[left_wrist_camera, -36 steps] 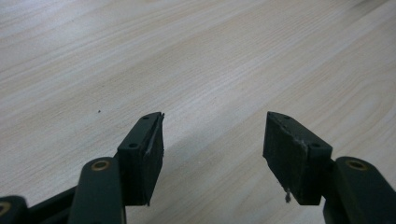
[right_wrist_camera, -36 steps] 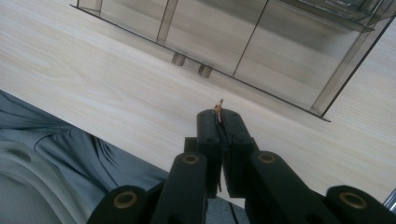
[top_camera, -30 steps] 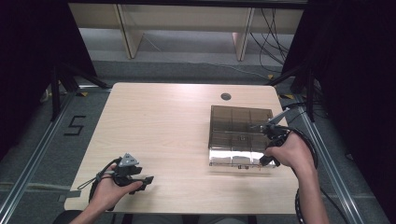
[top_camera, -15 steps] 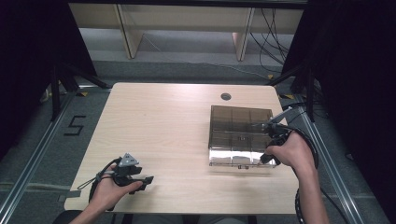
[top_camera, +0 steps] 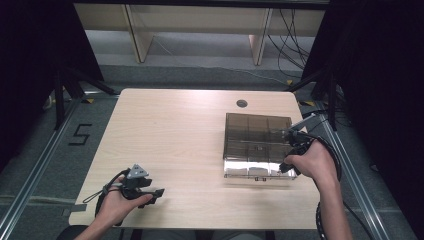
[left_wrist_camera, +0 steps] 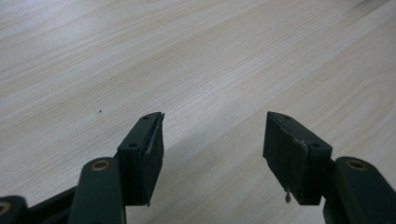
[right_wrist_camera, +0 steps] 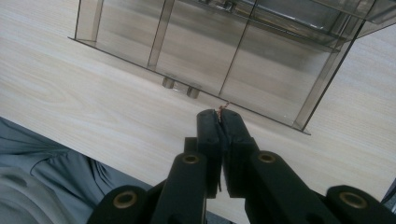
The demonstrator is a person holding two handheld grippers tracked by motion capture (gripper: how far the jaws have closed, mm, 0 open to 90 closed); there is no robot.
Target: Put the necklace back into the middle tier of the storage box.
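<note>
A smoky clear plastic box (top_camera: 257, 135) with several compartments lies on the right half of the wooden table (top_camera: 175, 135). My right gripper (top_camera: 286, 169) is at the box's front right corner, held in a hand. In the right gripper view its jaws are pressed together, so the right gripper (right_wrist_camera: 219, 114) is shut, its tips just short of the box's front wall (right_wrist_camera: 261, 70); only a tiny reddish fleck shows at the tips. My left gripper (top_camera: 159, 192) rests low over bare wood near the front left edge. The left gripper (left_wrist_camera: 215, 149) is open with nothing between its pads.
A round cable hole (top_camera: 242, 103) sits near the table's far edge, behind the box. Two small latches (right_wrist_camera: 180, 86) stick out of the box's front wall. Metal rails run along the floor on both sides, and shelving stands behind the table.
</note>
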